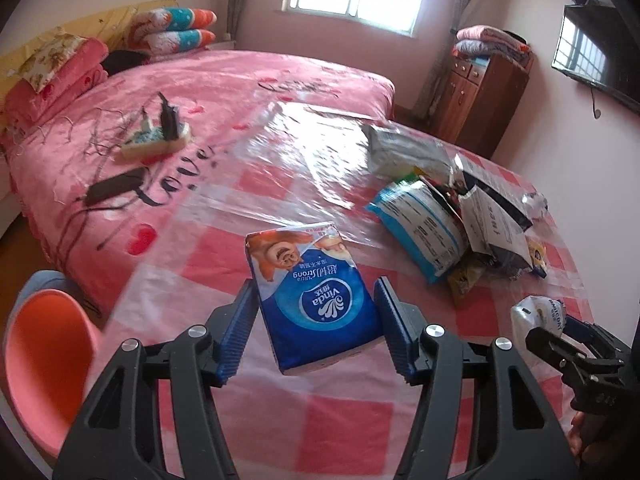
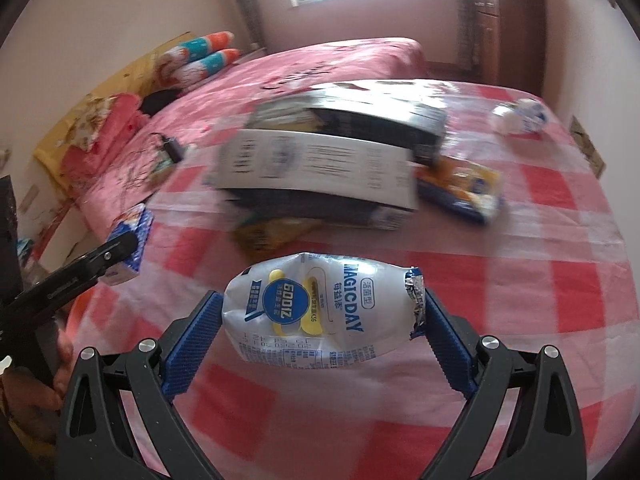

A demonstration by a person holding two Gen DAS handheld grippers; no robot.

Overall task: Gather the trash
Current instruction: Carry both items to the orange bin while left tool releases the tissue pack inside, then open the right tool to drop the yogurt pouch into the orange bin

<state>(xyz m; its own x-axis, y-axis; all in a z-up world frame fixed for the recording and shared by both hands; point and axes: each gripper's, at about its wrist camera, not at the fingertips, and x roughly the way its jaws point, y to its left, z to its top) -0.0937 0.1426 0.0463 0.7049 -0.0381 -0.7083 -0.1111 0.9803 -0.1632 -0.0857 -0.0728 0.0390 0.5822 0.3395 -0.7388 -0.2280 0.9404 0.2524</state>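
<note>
My left gripper (image 1: 316, 320) is shut on a blue Vinda tissue pack (image 1: 316, 296) and holds it above the checked tablecloth (image 1: 224, 264). My right gripper (image 2: 322, 320) is shut on a crumpled white Magicday pouch (image 2: 320, 316), also held above the cloth. The pouch and right gripper also show in the left wrist view (image 1: 540, 314) at the right edge. The tissue pack also shows in the right wrist view (image 2: 130, 240) at the left. A pile of empty snack bags and wrappers (image 1: 448, 208) lies on the table's far right.
An orange plastic stool (image 1: 48, 352) stands at the table's left. A pink bed (image 1: 160, 92) with pillows, a cable and small items lies beyond. A wooden cabinet (image 1: 480, 96) stands at the back right. A crumpled white bottle (image 2: 518, 116) lies far right on the cloth.
</note>
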